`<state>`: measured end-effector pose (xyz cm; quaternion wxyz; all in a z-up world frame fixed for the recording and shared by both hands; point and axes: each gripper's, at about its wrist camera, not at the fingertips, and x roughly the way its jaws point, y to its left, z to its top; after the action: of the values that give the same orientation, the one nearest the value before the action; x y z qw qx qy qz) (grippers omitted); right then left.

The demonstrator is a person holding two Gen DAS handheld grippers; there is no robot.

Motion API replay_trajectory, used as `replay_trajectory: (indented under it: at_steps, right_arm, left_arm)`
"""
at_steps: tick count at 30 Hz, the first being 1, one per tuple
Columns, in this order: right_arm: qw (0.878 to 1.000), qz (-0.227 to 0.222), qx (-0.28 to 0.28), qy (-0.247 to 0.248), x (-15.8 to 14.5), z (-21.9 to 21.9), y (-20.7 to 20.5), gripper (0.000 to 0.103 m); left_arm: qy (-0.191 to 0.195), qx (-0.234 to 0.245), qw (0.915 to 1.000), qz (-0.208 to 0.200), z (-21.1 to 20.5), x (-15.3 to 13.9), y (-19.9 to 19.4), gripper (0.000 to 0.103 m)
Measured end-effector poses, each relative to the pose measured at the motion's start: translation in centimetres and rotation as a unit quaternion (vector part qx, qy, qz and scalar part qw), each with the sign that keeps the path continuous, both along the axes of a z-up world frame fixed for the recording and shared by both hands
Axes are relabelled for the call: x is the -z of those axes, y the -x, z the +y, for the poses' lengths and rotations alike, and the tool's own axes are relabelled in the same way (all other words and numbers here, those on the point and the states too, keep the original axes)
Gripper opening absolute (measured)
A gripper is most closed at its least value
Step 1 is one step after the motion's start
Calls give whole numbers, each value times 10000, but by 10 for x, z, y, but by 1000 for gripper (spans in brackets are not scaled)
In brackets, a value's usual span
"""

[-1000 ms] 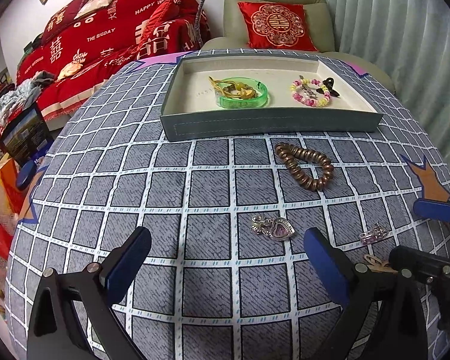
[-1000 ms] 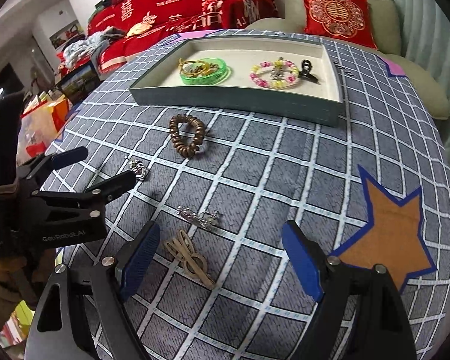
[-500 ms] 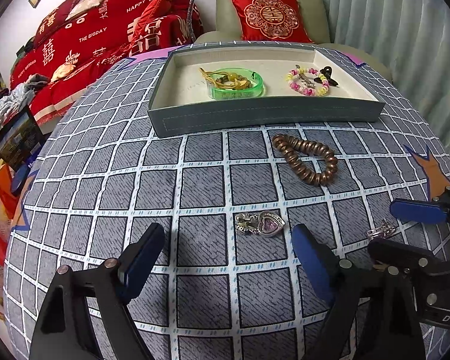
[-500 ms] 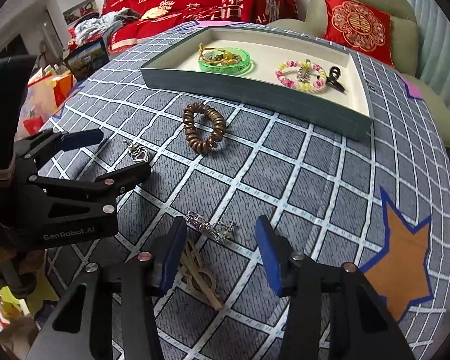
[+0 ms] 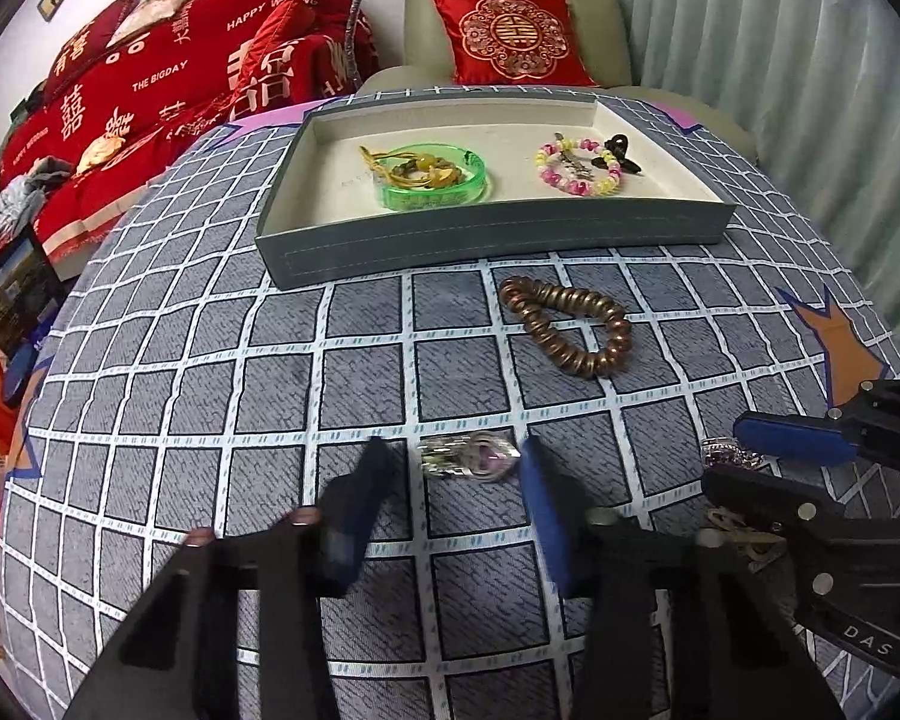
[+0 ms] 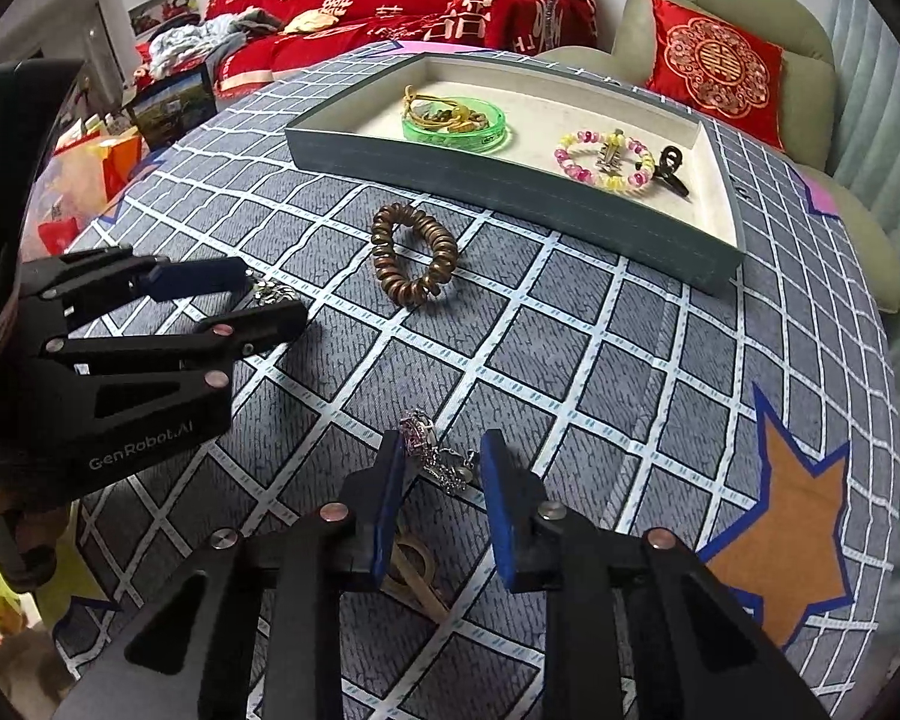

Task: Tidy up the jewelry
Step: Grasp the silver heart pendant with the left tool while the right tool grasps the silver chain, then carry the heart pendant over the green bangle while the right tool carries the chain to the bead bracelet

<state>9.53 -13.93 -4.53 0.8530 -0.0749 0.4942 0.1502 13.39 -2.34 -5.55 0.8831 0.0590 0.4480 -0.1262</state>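
The left claw (image 5: 459, 468) sits low over the grey checked cloth of the worktop (image 5: 210, 396), its blue-padded fingers partly open on either side of a silver heart-shaped pendant with a purple stone (image 5: 471, 459). The pendant lies flat on the cloth between the pads; the view is blurred there, so whether either pad touches it cannot be told.

In the right wrist view the right claw (image 6: 441, 468) is also partly open, straddling a small silver chain piece with a purple-stone charm (image 6: 435, 450). The left pad looks to be against the charm end and the right pad stands just off the chain; nothing is lifted. Directly behind the chain, under the claw, lies a tan wooden hair clip (image 6: 417, 570).

At 12 o'clock from the pendant, well apart, rests a coiled bronze-brown spiral bracelet (image 5: 570, 327) on the cloth. Beyond it, still at 12 o'clock, stands a shallow grey rectangular tray with a cream lining (image 5: 486, 240). Inside, toward its 9 o'clock side, is a translucent green bangle (image 5: 435, 177) with yellow cord jewellery (image 5: 414, 165) lying across it. Toward 3 o'clock is a pink-and-yellow beaded bracelet (image 5: 579, 165), a small black hair claw clip (image 5: 618, 153) touching its far edge.
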Motion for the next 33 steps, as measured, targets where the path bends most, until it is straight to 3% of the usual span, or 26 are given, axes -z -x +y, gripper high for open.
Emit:
replay_trajectory:
  at_steps: [4, 6, 9, 33]
  right_arm:
    - [9999, 8, 106, -108, -2, -6, 0, 27]
    - [9997, -20, 156, -185, -5, -9, 1, 17]
    - [9993, 8, 225, -289, -8, -12, 0, 14]
    - [9887, 126, 922, -1177, -24, -60, -5, 13]
  left_arm:
    - [10, 10, 10000, -4, 0, 0, 1, 43]
    - [52, -12, 10000, -9, 2, -2, 2, 43]
    - [111, -36, 9999, -46, 6, -6, 5, 42]
    - [288, -59, 9991, -289, 10, -35, 16, 42]
